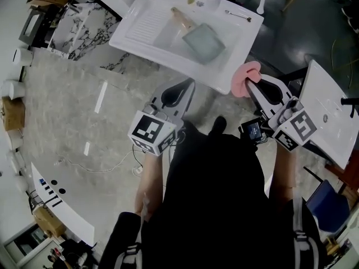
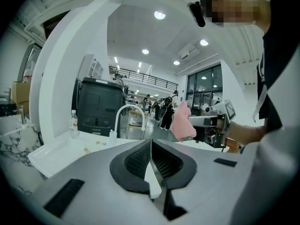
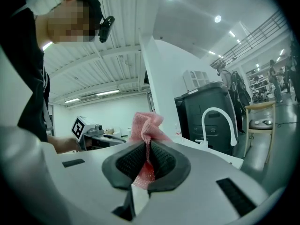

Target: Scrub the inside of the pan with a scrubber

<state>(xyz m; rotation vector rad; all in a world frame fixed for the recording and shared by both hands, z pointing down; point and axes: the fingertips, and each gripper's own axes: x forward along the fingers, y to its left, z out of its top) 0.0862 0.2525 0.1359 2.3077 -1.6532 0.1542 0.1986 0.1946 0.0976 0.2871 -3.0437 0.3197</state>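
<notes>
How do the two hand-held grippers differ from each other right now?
The right gripper pinches a pink scrubber in its fingers; the left gripper has its fingers shut on nothing. In the head view, the right gripper's tip is beside the sink's corner, while the left gripper's is short of its front edge. Both have the same grey body and point toward the sink.

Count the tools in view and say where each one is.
2. The left tool is shut and empty by the sink's near rim; the right tool, beside it, pinches the pink scrubber.
</notes>
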